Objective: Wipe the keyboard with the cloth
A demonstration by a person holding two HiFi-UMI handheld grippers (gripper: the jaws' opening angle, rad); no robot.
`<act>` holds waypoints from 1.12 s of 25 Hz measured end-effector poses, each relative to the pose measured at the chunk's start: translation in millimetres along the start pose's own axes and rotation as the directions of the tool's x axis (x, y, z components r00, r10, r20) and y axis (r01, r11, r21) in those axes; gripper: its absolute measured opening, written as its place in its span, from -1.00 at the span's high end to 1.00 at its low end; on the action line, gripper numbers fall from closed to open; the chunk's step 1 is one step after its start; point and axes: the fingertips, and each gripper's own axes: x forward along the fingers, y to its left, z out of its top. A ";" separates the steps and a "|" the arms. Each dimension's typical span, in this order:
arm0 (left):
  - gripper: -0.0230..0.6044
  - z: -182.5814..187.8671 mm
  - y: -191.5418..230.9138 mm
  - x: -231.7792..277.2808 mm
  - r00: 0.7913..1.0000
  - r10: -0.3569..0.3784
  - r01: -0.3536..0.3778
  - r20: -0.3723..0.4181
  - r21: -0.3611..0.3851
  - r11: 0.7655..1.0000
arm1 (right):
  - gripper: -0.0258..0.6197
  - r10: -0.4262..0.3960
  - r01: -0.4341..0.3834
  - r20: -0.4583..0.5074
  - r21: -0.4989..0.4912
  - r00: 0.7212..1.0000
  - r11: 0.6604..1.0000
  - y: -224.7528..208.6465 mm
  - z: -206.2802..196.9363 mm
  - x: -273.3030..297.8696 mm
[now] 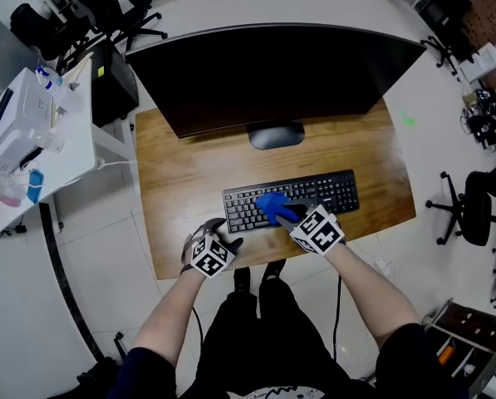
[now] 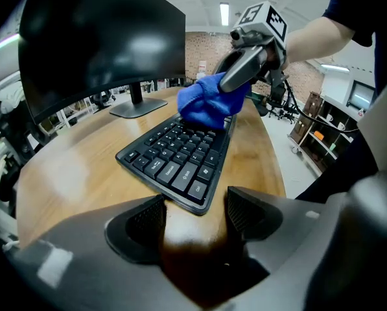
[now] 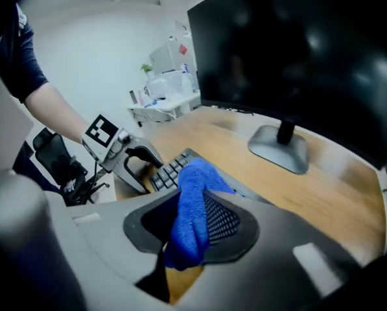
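A black keyboard (image 1: 314, 193) lies on the wooden desk (image 1: 181, 173) in front of the monitor. A blue cloth (image 1: 274, 206) rests on the keys left of the keyboard's middle, and my right gripper (image 1: 296, 215) is shut on it. In the right gripper view the blue cloth (image 3: 192, 207) is pinched between the jaws, with the keyboard (image 3: 170, 168) beyond. My left gripper (image 1: 228, 243) stands open at the keyboard's near-left corner, with nothing between its jaws. The left gripper view shows the keyboard (image 2: 180, 161), the cloth (image 2: 205, 102) and the right gripper (image 2: 235, 83) above the keys.
A large dark monitor (image 1: 272, 77) on an oval stand (image 1: 276, 134) fills the back of the desk. A white side table (image 1: 31, 131) with equipment stands at the left. Office chairs (image 1: 472, 202) sit on the floor at right and behind.
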 end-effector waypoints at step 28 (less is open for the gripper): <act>-0.02 -1.7 3.2 0.5 0.999 0.036 -0.036 -0.026 -0.024 0.999 | 0.59 -0.171 0.171 -0.213 -0.021 0.962 0.985 -90.3 -112.8 -37.4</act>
